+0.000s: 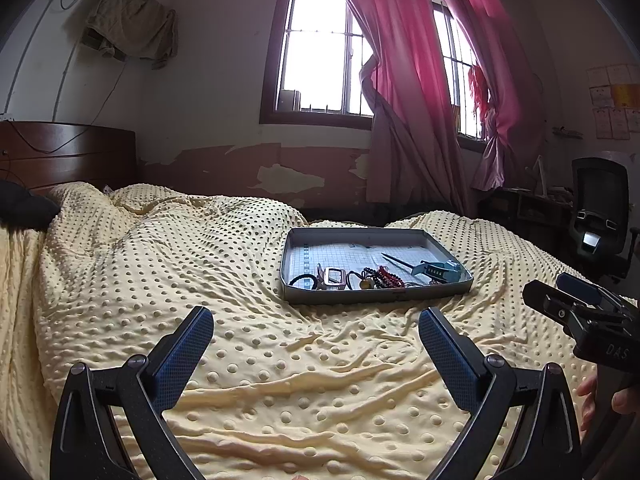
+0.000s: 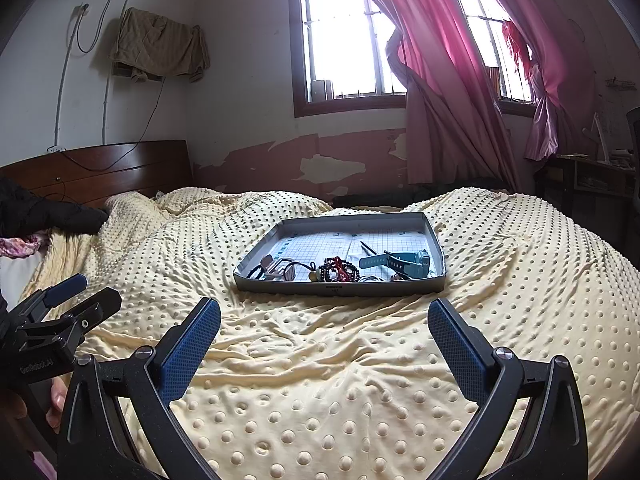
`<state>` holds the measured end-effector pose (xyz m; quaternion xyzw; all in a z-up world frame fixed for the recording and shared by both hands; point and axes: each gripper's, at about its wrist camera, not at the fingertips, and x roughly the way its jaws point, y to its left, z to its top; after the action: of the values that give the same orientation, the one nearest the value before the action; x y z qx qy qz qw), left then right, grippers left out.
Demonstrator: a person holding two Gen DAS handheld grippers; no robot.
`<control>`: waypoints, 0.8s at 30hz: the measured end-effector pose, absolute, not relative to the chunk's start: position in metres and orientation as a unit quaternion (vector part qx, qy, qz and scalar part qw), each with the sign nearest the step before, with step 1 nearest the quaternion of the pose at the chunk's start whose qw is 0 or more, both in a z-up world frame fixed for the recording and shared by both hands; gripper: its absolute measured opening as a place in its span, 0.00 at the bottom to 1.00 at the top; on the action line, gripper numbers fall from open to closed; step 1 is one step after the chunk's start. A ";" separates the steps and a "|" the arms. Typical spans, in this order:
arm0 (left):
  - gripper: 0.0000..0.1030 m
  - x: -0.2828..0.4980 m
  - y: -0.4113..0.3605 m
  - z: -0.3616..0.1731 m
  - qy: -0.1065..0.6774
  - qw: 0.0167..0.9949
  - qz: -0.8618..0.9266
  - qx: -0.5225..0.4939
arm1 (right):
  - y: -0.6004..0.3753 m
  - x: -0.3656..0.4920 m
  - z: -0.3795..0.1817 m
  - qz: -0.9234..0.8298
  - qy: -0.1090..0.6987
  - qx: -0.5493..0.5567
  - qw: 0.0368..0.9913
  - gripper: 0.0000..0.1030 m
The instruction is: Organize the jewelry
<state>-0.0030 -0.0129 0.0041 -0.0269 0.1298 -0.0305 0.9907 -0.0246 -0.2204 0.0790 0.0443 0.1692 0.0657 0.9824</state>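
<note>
Two grippers hover above the dotted yellow blanket (image 1: 248, 360), well short of the shallow grey tray (image 1: 376, 294) that sits on the bed ahead of them. Both the left gripper (image 1: 316, 332) and the right gripper (image 2: 324, 326) have their jaws spread wide with nothing between the blue pads. All the jewelry lies bunched along the tray's near edge: a black hair tie (image 1: 302, 280) at the left, a pale rectangular buckle (image 1: 334, 276), a tangle of dark and red bead bracelets (image 2: 340, 270) in the middle, and a teal watch (image 2: 400, 262) at the right, with a thin dark stick (image 1: 394, 261) behind. These pieces look light and limp; the bead strands will likely drape and slide, so pinching across a bunched section seems safest. The watch is probably best taken by its stiffer case or across the strap. On such soft bedding, the tray itself may tip if pressed.
</note>
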 end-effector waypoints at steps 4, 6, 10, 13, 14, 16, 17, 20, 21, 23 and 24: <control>1.00 -0.003 -0.013 0.004 0.130 0.991 -0.030 -0.026 | -0.220 -0.025 0.079 0.066 0.169 0.044 0.982 0.99; 1.00 -0.003 -0.013 0.004 0.132 0.991 -0.029 -0.026 | -0.220 -0.024 0.079 0.067 0.169 0.043 0.982 0.99; 1.00 -0.001 -0.011 0.003 0.140 0.989 -0.033 -0.024 | -0.220 -0.024 0.079 0.068 0.170 0.043 0.982 0.99; 1.00 0.000 -0.009 0.001 0.146 0.988 -0.045 -0.030 | -0.220 -0.023 0.079 0.068 0.172 0.044 0.982 0.99; 1.00 0.000 -0.009 0.001 0.145 0.988 -0.046 -0.031 | -0.220 -0.023 0.079 0.068 0.172 0.045 0.982 0.99; 1.00 -0.002 -0.008 0.002 0.142 0.988 -0.045 -0.030 | -0.220 -0.023 0.079 0.067 0.170 0.045 0.982 0.99; 1.00 -0.002 -0.008 0.002 0.141 0.989 -0.043 -0.030 | -0.220 -0.023 0.079 0.067 0.169 0.045 0.982 0.99; 1.00 -0.003 -0.007 0.003 0.138 0.989 -0.036 -0.030 | -0.222 -0.022 0.079 0.066 0.170 0.046 0.982 0.99; 1.00 -0.003 -0.007 0.003 0.139 0.989 -0.033 -0.031 | -0.221 -0.022 0.079 0.066 0.171 0.046 0.982 0.99; 1.00 -0.002 -0.006 0.002 0.141 0.989 -0.028 -0.032 | -0.221 -0.022 0.079 0.066 0.171 0.046 0.982 0.99; 1.00 -0.001 -0.005 0.001 0.142 0.989 -0.026 -0.034 | -0.221 -0.022 0.079 0.066 0.170 0.045 0.982 0.99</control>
<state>-0.0015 -0.0046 0.0012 -0.0337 0.1417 -0.0263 0.9890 -0.0220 -0.2214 0.0787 0.0454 0.1704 0.0658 0.9821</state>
